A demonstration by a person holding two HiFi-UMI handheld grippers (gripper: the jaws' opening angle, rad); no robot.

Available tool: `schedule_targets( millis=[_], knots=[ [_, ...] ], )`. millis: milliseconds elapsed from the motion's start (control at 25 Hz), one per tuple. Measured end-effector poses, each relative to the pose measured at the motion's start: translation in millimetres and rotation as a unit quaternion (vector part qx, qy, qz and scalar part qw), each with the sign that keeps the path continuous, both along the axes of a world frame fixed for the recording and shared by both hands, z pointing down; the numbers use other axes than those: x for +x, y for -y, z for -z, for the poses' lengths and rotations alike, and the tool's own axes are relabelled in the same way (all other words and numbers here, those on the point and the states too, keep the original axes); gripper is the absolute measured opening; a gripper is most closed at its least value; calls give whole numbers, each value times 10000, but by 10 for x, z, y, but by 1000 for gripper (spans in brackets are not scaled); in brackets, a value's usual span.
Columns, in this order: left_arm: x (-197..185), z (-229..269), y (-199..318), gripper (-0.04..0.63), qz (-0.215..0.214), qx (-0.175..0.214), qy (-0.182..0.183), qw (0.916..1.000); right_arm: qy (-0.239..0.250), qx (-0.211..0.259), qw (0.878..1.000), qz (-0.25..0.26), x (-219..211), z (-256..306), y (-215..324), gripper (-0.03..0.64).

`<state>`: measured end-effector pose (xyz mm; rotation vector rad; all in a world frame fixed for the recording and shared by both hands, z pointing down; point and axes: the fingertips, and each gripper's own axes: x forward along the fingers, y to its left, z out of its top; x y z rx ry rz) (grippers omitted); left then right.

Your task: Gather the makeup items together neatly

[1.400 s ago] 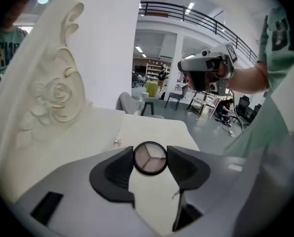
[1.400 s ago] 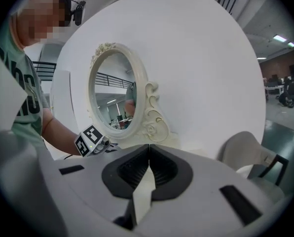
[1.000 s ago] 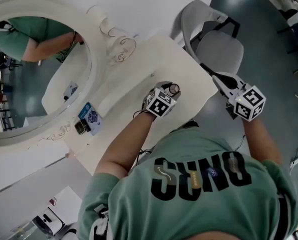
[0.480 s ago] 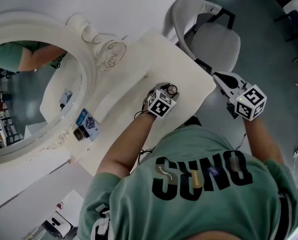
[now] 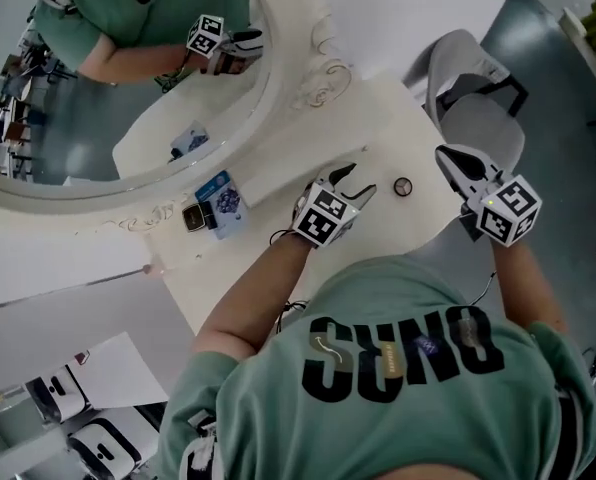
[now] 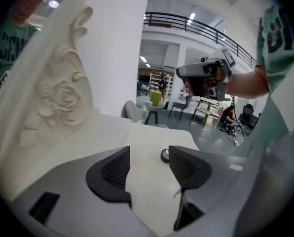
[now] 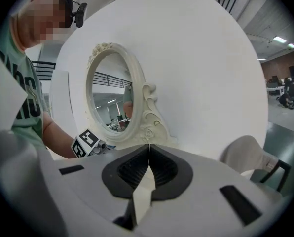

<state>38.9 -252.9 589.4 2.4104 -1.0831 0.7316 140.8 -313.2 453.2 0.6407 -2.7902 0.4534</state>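
Apparently mid-reach: left gripper fingers, just opened and empty, aim at the round compact; next, straddle and pinch it (right gripper, beside the compact, is closed).

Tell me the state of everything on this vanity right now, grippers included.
left gripper: open, jaws just been opening, nothing between them.
right gripper: shut, empty.
small round makeup item: lying on the table, apart from both grippers.
blue packet: lying by the mirror frame, next to a small dark item.
chair: unoccupied.
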Motion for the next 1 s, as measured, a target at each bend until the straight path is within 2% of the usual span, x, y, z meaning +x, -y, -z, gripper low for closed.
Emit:
schedule_targets(
  millis=[120,280,360,520,640,760,880,1000],
  knots=[
    [-759,211,-203,244,863,238,29,9960,86,163,9972,731,-739,112,-117,-5],
    [-1688,391,-648,242,1704,436,96,9844,131,210,9893,1436,-1643,182,-453,-5],
    [-2153,394,-911,236,2158,451,197,9752,140,224,9828,1826,-2102,198,-645,-5],
    [-2927,305,-1476,216,3129,295,272,9489,139,227,9655,2590,-2907,178,-1038,-5],
    [-3278,198,-1765,201,3609,170,282,9320,110,192,9566,2907,-3276,105,-1280,-5],
    [-3470,97,-1888,176,3969,-14,185,9177,65,132,9509,3090,-3511,23,-1438,-5],
    [-3553,-13,-1913,160,4204,-217,88,9070,9,71,9477,3192,-3655,-42,-1512,-5],
    [-3590,-135,-1901,152,4328,-429,46,9005,-32,36,9473,3204,-3709,-88,-1500,-5]
  ],
)
